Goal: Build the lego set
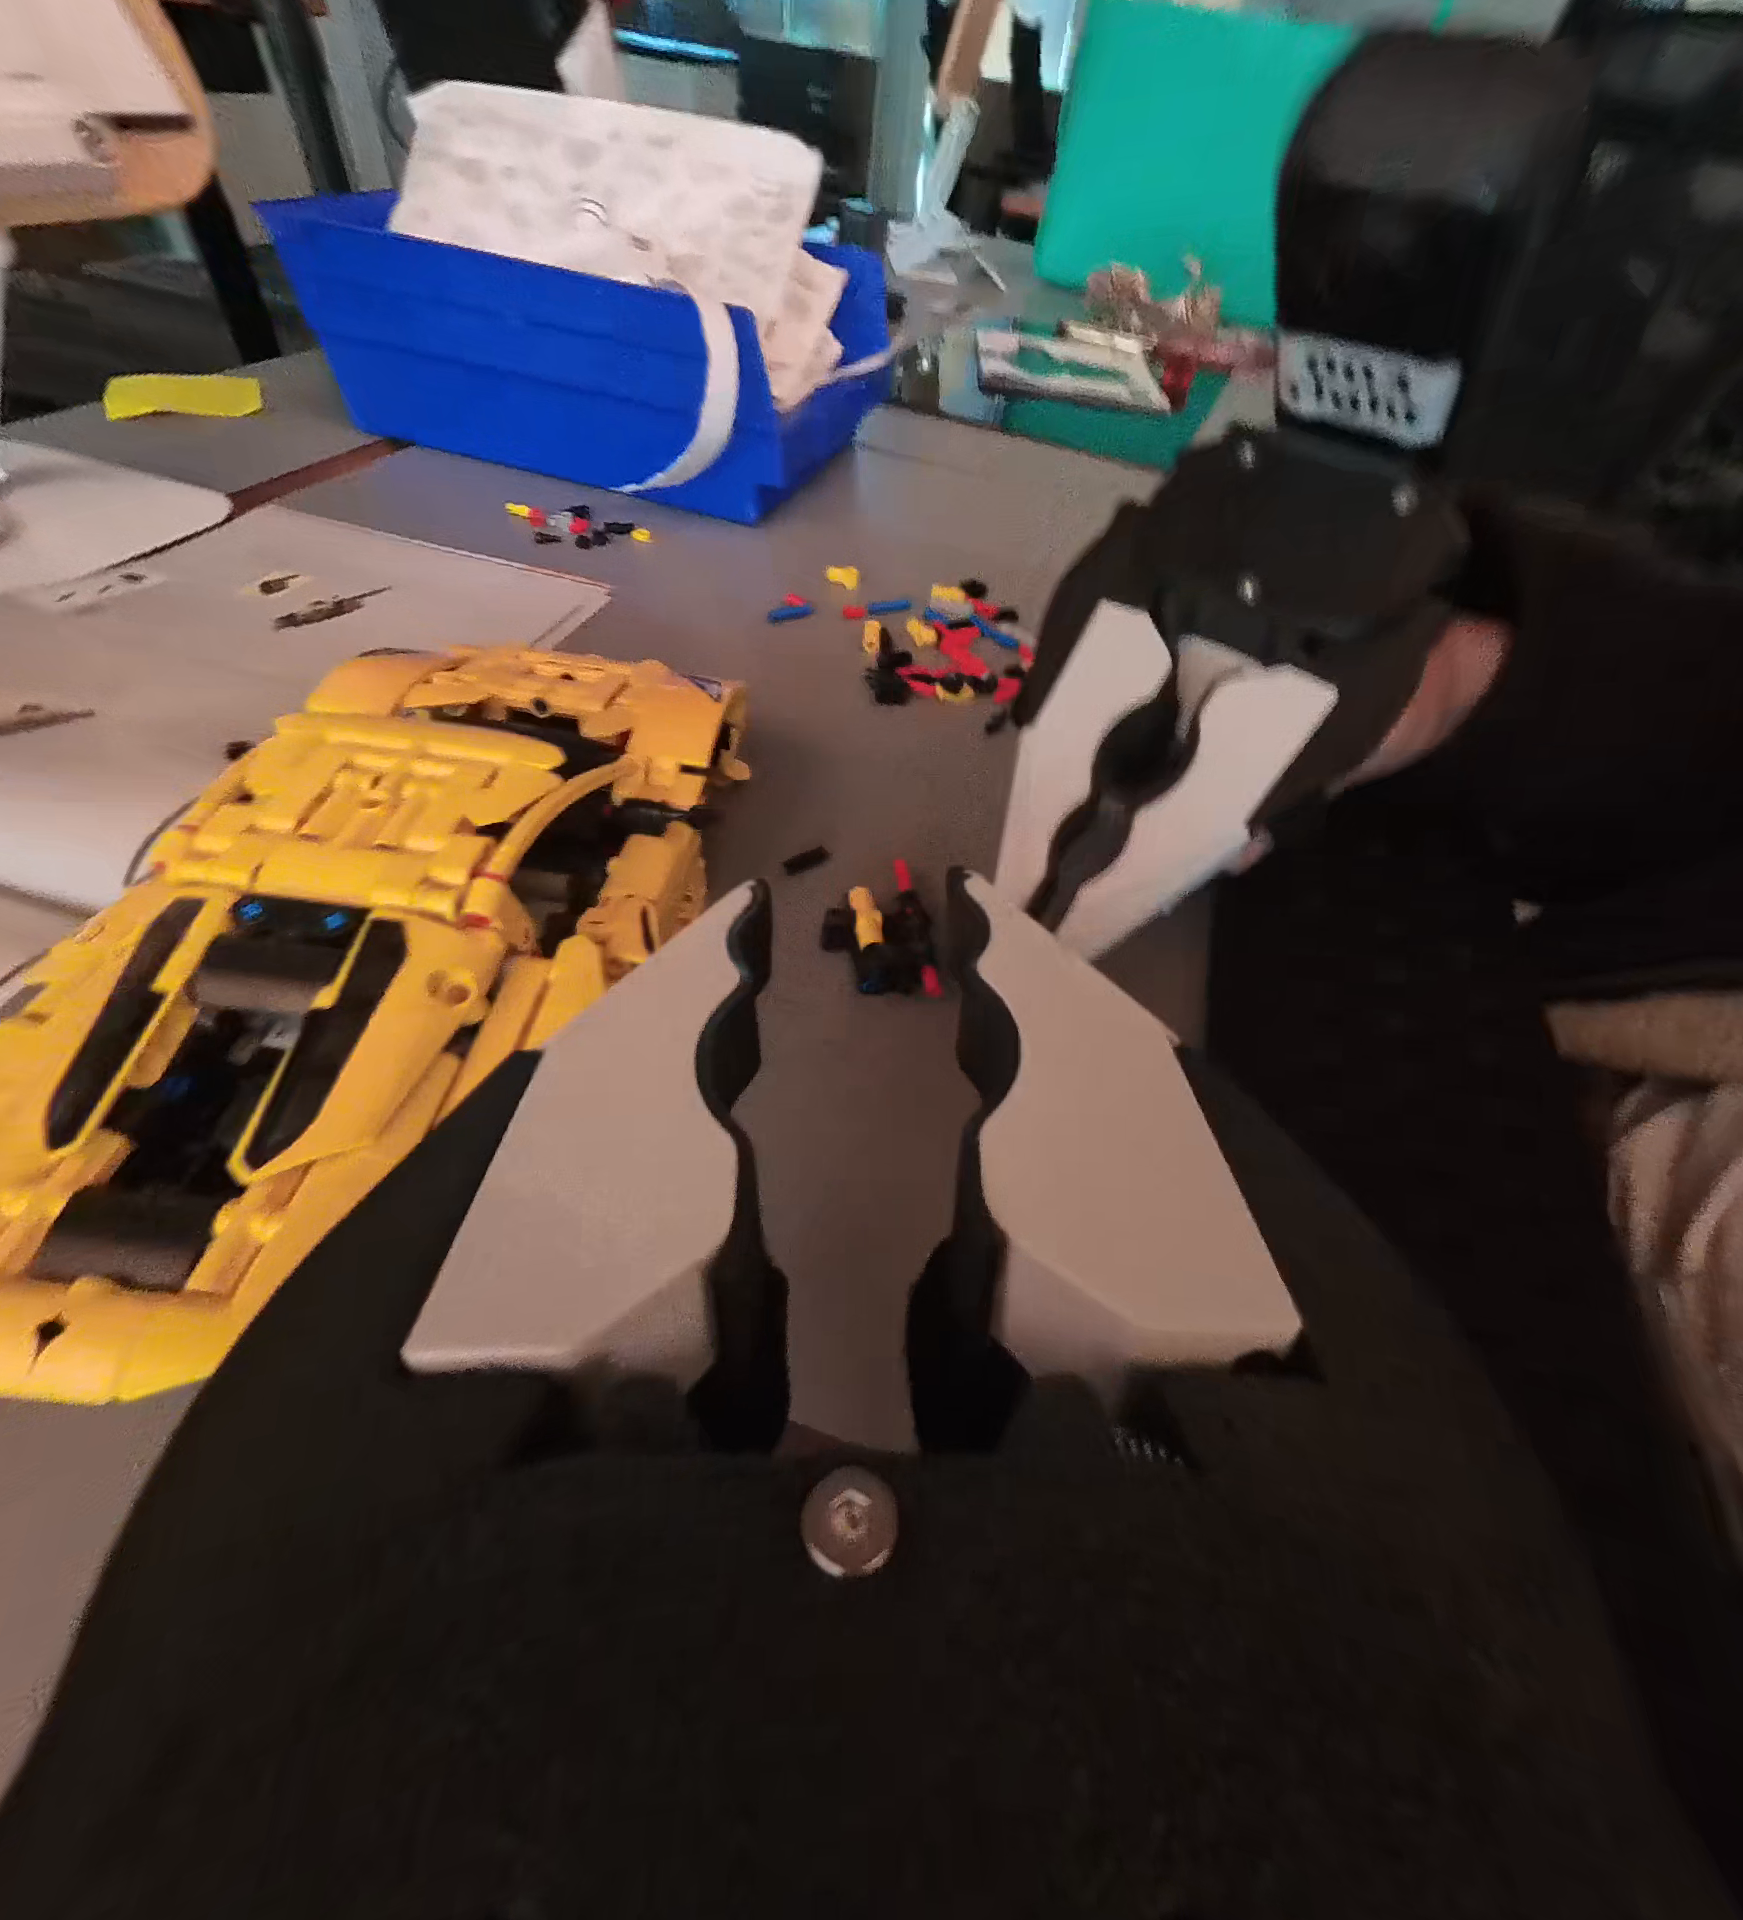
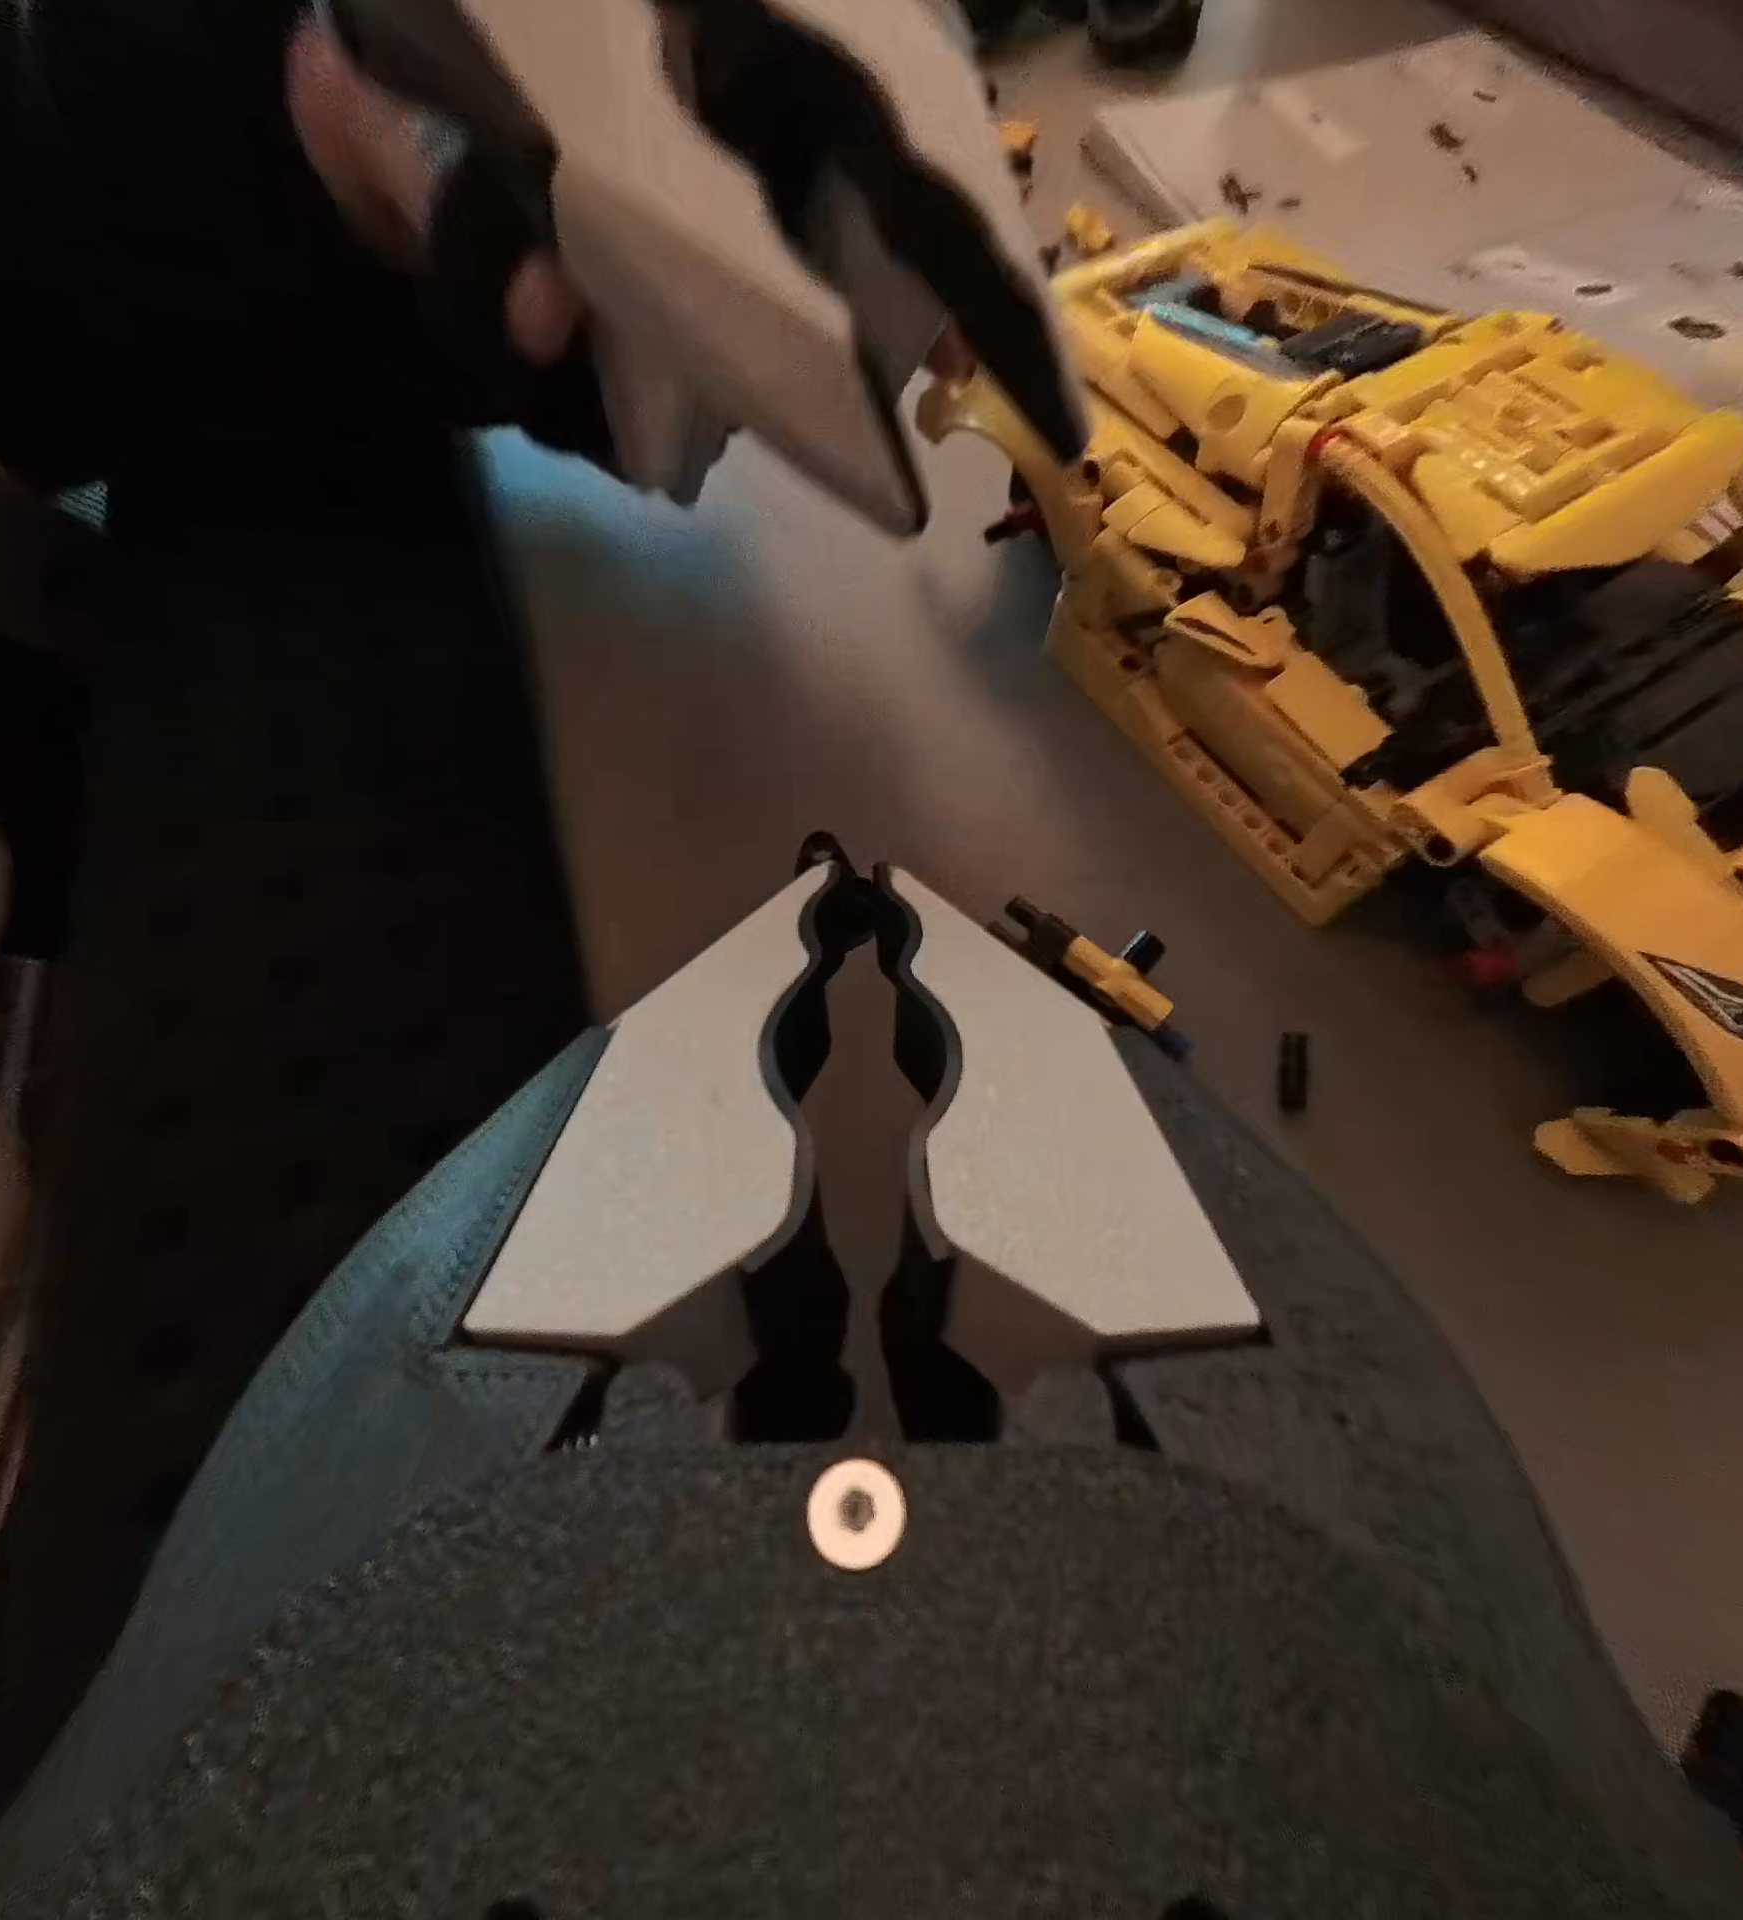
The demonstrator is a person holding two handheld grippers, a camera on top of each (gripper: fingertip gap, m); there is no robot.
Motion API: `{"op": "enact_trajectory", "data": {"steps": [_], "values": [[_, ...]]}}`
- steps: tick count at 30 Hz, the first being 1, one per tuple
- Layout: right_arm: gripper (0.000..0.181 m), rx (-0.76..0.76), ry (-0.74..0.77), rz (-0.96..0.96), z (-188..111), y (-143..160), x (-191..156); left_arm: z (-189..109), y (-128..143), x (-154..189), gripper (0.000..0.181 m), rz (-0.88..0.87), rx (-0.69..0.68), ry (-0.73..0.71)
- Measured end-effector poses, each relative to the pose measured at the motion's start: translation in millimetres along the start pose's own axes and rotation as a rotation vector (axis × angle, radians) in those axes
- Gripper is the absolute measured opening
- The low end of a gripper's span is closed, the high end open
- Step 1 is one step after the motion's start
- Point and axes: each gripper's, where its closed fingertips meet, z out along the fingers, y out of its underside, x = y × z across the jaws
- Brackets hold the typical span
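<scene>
A large yellow lego car lies on the grey table; it also shows in the right wrist view. My left gripper is open, held above a small yellow, black and red sub-assembly that lies on the table between its fingertips. My right gripper is shut on a small black piece at its tips, just left of the sub-assembly. A loose black pin lies near the car. The right gripper points down beside the left one. The left gripper is blurred above the car.
A pile of loose red, blue, yellow and black pieces and a smaller pile lie farther back. A blue bin holds paper. Instruction sheets lie left of the car. A white lamp base stands far left. About 7 cm separates my left fingertips from my right. It is some 10 cm from my right tips to the loose black pin. Seen from the left wrist view as well.
</scene>
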Motion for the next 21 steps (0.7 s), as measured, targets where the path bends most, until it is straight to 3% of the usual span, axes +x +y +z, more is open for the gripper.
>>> {"op": "enact_trajectory", "data": {"steps": [5,14,18,21], "values": [[0.004,-0.068,0.060,-0.074,8,11,0,0,-1,-12,0.032,-0.021,0.003,-0.069],[0.008,-0.076,0.063,-0.065,10,16,2,3,-2,-8,0.031,-0.044,0.019,-0.049],[0.018,-0.012,0.050,-0.033,2,8,3,2,-6,-10,0.031,-0.101,0.057,-0.021],[0.021,0.101,0.072,0.006,-22,-3,18,2,-10,-6,0.031,-0.123,0.109,0.031]]}}
